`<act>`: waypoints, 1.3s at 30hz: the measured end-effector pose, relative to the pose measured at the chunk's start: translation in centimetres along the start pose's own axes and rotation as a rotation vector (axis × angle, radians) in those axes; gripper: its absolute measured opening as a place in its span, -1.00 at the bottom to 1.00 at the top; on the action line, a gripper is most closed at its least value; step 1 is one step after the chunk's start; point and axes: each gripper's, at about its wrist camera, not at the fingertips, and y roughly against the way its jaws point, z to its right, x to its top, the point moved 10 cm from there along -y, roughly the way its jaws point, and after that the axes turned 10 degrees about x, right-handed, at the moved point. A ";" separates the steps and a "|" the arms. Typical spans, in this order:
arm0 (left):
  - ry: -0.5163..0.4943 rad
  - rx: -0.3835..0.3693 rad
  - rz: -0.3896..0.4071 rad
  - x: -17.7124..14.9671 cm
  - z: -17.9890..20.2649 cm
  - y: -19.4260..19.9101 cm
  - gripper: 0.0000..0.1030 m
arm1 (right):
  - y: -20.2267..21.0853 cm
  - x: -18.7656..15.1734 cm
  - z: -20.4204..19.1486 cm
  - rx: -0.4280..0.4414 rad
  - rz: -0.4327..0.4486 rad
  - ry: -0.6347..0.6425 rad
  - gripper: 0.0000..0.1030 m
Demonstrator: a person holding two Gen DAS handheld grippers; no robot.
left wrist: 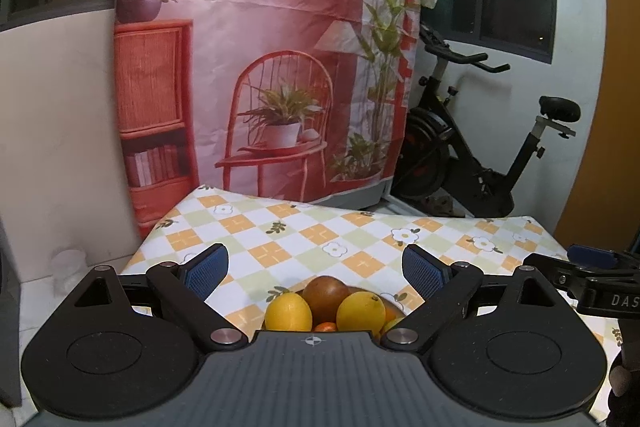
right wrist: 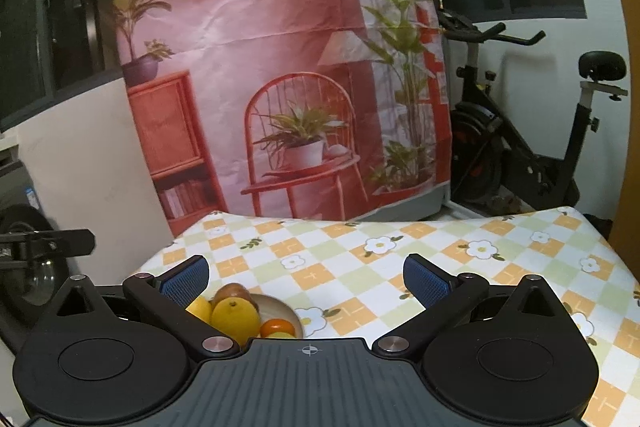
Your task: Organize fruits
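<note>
While both grippers, left gripper [left wrist: 315, 269] and right gripper [right wrist: 306, 277], gape empty, smooth round yellow lemons [left wrist: 288, 313] in the shallow beige bowl [right wrist: 280, 305] likely roll; grasp across the middle.

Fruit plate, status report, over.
Left gripper and right gripper: jaws open, empty. Fruit piled on the plate on the checked tablecloth. Nothing blocking.

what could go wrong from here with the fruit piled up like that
1. The fruit pile is heaped in a small bowl; the lemon near the edge might roll out onto the tablecloth if nudged.
2. Both the left gripper and right gripper are open and empty close above the pile, so a careless dip may knock fruit loose.
3. The grippers are side by side and may bump.
</note>
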 end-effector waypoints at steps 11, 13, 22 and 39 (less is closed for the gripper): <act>-0.042 0.024 0.024 0.1 0.9 0.9 0.87 | 0.9 0.7 -0.8 -0.029 -0.014 0.024 0.99; -0.042 0.028 0.029 0.1 0.8 1.0 0.87 | 0.8 0.8 -0.9 -0.034 -0.017 0.026 0.99; -0.053 0.045 0.048 0.3 1.1 1.7 0.89 | 0.8 0.8 -1.3 -0.033 -0.028 0.036 0.99; -0.055 0.064 0.046 0.5 0.9 1.8 1.00 | 0.8 0.8 -1.4 -0.034 -0.031 0.035 0.99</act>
